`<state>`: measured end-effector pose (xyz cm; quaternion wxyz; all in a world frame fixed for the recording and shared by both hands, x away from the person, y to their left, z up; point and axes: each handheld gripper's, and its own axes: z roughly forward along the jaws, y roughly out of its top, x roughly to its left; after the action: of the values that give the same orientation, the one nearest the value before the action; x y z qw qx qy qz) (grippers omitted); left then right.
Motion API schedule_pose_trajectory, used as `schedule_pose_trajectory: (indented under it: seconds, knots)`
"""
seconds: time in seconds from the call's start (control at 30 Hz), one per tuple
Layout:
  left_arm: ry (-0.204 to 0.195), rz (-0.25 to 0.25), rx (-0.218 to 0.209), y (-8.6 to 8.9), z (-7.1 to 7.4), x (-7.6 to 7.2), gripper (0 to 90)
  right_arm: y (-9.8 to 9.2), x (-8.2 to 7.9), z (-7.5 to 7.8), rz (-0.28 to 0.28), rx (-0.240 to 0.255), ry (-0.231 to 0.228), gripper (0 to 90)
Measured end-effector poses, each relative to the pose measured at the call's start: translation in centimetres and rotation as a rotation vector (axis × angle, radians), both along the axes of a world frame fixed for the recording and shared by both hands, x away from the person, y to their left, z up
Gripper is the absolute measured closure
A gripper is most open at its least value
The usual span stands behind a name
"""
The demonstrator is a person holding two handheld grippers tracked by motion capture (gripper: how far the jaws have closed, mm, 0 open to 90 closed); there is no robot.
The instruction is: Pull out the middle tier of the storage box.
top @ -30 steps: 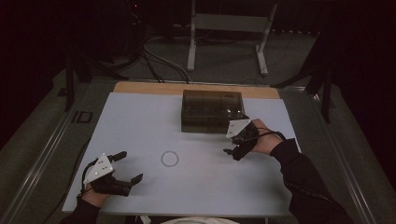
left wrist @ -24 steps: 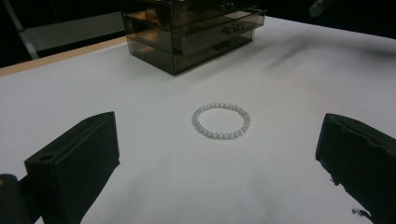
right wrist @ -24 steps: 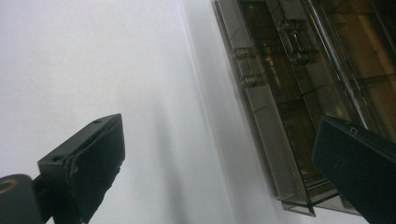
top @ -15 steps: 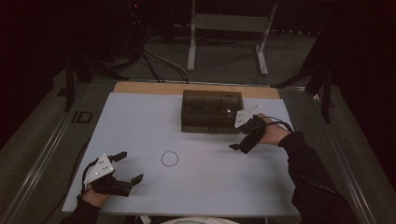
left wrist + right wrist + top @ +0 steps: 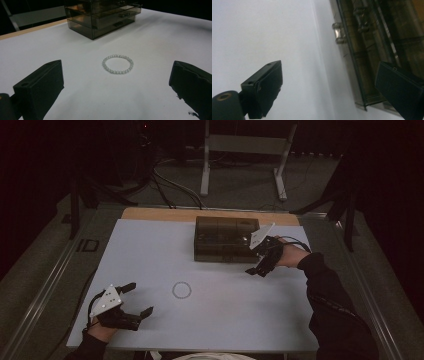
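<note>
White table (image 5: 150,250) carried everything, its bare middle left free as working ground, a strip of wood edge showing along the far side. Smoked-plastic drawer organizer (image 5: 226,239) sat at the far centre with its drawer fronts toward the person, all drawers looking closed, small knobs (image 5: 338,32) facing out where a jaw could catch them; that placement read as the destination, kept within reach of the right arm. Right gripper (image 5: 257,264) hung just beside the organizer's front right corner, tilted on its side, jaws having just been closing slightly yet standing well apart with nothing between them (in the right gripper view one jaw overlapped the box front, the other lay over bare table). Judged as lining up on a drawer knob, not yet on it. Left gripper (image 5: 138,299) rested low at the near left corner of the table, jaws spread wide and empty, aimed at the bracelet, seemingly parked in readiness so the pick could follow once a drawer stood open. Pale beaded bracelet (image 5: 117,64) lay flat as an open ring near the table's centre, well apart from the organizer and from both grippers, untouched; lying flat like that, it offered only a thin bead edge to pinch.
</note>
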<state>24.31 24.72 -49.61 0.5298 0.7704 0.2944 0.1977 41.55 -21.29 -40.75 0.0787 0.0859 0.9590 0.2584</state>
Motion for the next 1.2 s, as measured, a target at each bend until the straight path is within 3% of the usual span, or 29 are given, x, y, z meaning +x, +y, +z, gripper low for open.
schedule_pose_trajectory:
  seconds: [0.1, 0.27, 0.47, 0.53, 0.67, 0.7, 0.73, 0.8, 0.87, 0.97, 1.2]
  knots:
    - [0.001, -0.001, 0.000, 0.0, 0.0, 0.0, 0.9, 0.0, 0.3, 0.2, 0.022, 0.023, -0.016, 8.5]
    - [0.001, -0.003, 0.002, 0.0, 0.0, 0.0, 0.9, 0.2, 1.0, 0.3, 0.053, 0.018, -0.034, 12.4]
    - [0.001, -0.002, 0.001, 0.0, 0.0, 0.0, 0.9, 0.8, 1.4, 0.0, 0.071, -0.074, -0.031, 17.2]
    - [0.001, -0.002, -0.001, 0.0, 0.0, 0.0, 0.9, 1.0, 1.4, -0.3, 0.075, -0.093, -0.006, 20.7]
    - [0.002, -0.002, -0.002, 0.0, 0.0, 0.0, 0.9, 1.2, 1.2, -1.0, 0.092, -0.089, -0.065, 39.5]
    - [0.002, -0.002, -0.002, 0.0, 0.0, 0.0, 0.9, 1.2, 1.2, -1.0, 0.092, -0.089, -0.065, 39.5]
    - [0.003, -0.004, -0.001, 0.0, -0.1, 0.1, 0.9, 1.2, 1.2, -1.4, 0.107, -0.079, -0.116, 47.7]
    - [0.004, -0.004, 0.000, 0.0, -0.1, 0.1, 0.9, 1.3, 1.3, -1.8, 0.130, -0.083, -0.165, 56.1]
    - [0.004, -0.004, -0.001, 0.0, -0.1, 0.1, 0.9, 1.3, 1.4, -2.0, 0.151, -0.083, -0.164, 57.1]
    - [0.004, -0.004, -0.002, 0.0, -0.1, 0.1, 0.9, 1.4, 1.8, -2.3, 0.181, -0.097, -0.163, 65.9]
    - [0.003, -0.006, -0.003, 0.0, -0.1, 0.1, 0.9, 1.6, 3.1, -3.1, 0.199, -0.133, -0.173, 75.0]
